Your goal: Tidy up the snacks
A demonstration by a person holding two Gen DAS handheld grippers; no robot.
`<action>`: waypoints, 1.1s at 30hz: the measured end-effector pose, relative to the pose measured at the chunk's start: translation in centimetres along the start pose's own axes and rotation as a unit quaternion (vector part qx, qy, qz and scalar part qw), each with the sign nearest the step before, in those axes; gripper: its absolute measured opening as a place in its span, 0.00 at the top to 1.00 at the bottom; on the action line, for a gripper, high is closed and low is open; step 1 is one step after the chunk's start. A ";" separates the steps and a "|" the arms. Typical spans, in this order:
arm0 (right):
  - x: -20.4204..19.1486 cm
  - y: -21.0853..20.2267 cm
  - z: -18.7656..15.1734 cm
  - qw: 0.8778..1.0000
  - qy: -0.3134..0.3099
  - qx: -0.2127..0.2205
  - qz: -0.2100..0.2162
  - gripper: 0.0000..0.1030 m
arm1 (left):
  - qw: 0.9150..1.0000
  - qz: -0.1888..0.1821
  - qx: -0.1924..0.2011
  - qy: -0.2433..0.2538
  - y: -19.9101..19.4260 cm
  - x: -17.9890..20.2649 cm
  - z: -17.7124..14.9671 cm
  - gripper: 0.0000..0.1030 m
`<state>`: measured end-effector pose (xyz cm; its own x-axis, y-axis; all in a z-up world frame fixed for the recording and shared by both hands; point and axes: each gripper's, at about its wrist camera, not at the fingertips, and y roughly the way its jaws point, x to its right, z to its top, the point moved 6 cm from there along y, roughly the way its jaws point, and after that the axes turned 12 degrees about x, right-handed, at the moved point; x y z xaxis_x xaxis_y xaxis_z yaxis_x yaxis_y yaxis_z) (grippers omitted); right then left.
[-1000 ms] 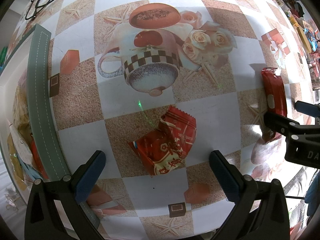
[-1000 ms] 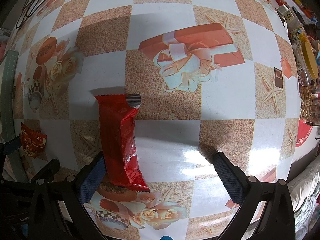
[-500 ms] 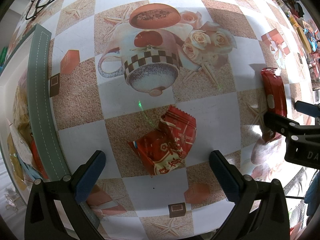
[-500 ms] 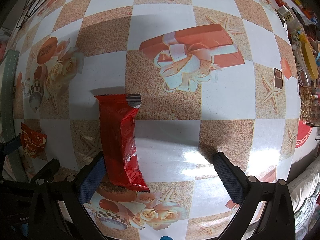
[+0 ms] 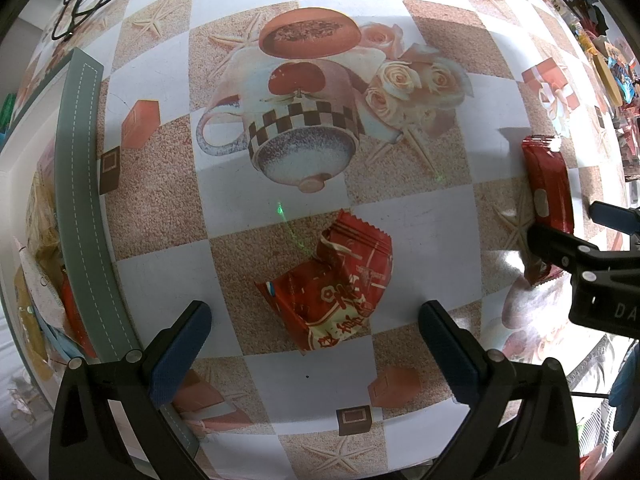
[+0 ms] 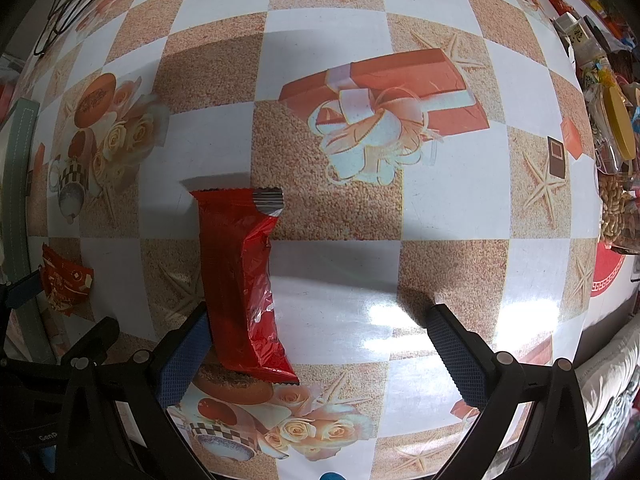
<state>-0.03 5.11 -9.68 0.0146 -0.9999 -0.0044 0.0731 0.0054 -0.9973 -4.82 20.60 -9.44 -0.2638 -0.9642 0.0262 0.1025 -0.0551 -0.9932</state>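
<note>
We see a table covered with a checkered oilcloth [image 5: 152, 264] of white and sandy squares, printed with teacups, roses, starfish and gift boxes. Taking the printed checkered teacup [image 5: 300, 148] as our landmark: just below it, on the near side, lies a crumpled red snack packet [image 5: 340, 292] with a yellow band and red lettering, flat on the cloth. Our left gripper [image 5: 314, 334] hangs above the cloth with its blue-padded fingers spread wide, one on each side of this packet and touching neither it nor anything else. Well to the right of the teacup lies a long red snack bag [image 6: 244, 280], stretched out flat with a silvery crimped corner at its far end. Our right gripper [image 6: 320, 348] is over it, fingers likewise wide apart and holding nothing; its left finger [image 6: 184, 360] sits just beside the bag's near end, and we cannot tell whether they touch. The bag lies toward that left finger instead of midway between the two. To the left of the teacup, at the table's edge, runs the grey-green stitched rim of a container [image 5: 76, 184], and inside it we glimpse more wrapped snacks [image 5: 40, 240], yellow and red. Far to the right of the teacup, at the table's far edge, stand cluttered jars and boxes [image 6: 612, 140].
</note>
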 end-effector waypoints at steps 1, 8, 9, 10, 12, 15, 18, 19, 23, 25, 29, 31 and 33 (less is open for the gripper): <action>0.0 0.0 0.1 1.000 -0.001 0.000 0.000 0.00 | 1.000 0.000 0.000 0.000 0.0 0.0 -0.1 0.00; 0.1 0.0 0.5 1.000 -0.002 0.003 0.000 0.00 | 1.000 0.000 0.002 -0.001 -0.1 0.0 -0.1 0.00; 0.1 0.0 0.7 1.000 -0.002 0.003 0.000 0.00 | 1.000 0.000 0.003 -0.001 -0.1 0.0 0.0 0.00; 0.1 0.0 0.8 1.000 -0.002 0.004 0.000 0.00 | 1.000 0.000 0.004 -0.001 -0.1 0.0 0.0 0.00; 0.0 -0.1 0.9 1.000 -0.003 0.005 0.000 0.00 | 1.000 0.000 0.006 -0.001 -0.2 0.0 0.1 0.00; -0.1 -0.3 0.9 1.000 -0.003 0.006 0.000 0.00 | 1.000 -0.001 0.008 -0.001 -0.2 -0.1 0.0 0.00; -0.1 -0.3 1.0 1.000 -0.003 0.007 0.000 0.00 | 1.000 -0.001 0.008 -0.001 -0.1 0.0 0.1 0.00; -0.1 -0.3 0.9 1.000 -0.003 0.007 0.000 0.00 | 1.000 -0.001 0.008 -0.001 -0.1 -0.1 0.2 0.00; -0.1 -0.3 0.8 1.000 -0.003 0.007 0.000 0.00 | 1.000 -0.001 0.009 -0.001 -0.1 -0.1 0.4 0.00; -0.2 -0.3 0.8 1.000 -0.002 0.007 0.000 0.00 | 1.000 -0.001 0.010 -0.001 -0.2 0.0 -0.1 0.00; -0.2 -0.3 0.8 1.000 -0.002 0.008 0.000 0.00 | 1.000 -0.001 0.011 -0.001 -0.2 -0.1 -0.2 0.00; -0.2 -0.3 0.7 1.000 -0.002 0.008 0.000 0.00 | 1.000 -0.001 0.011 -0.001 -0.2 -0.1 -0.3 0.00; -0.3 -0.3 0.4 1.000 -0.002 0.008 0.000 0.00 | 1.000 -0.001 0.012 0.000 -0.1 0.0 -0.3 0.00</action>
<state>0.33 5.38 -9.35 0.0184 -0.9998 -0.0034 0.0887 0.0050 -0.9960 -5.15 20.68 -9.35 -0.2634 -0.9643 0.0277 0.1242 -0.0624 -0.9903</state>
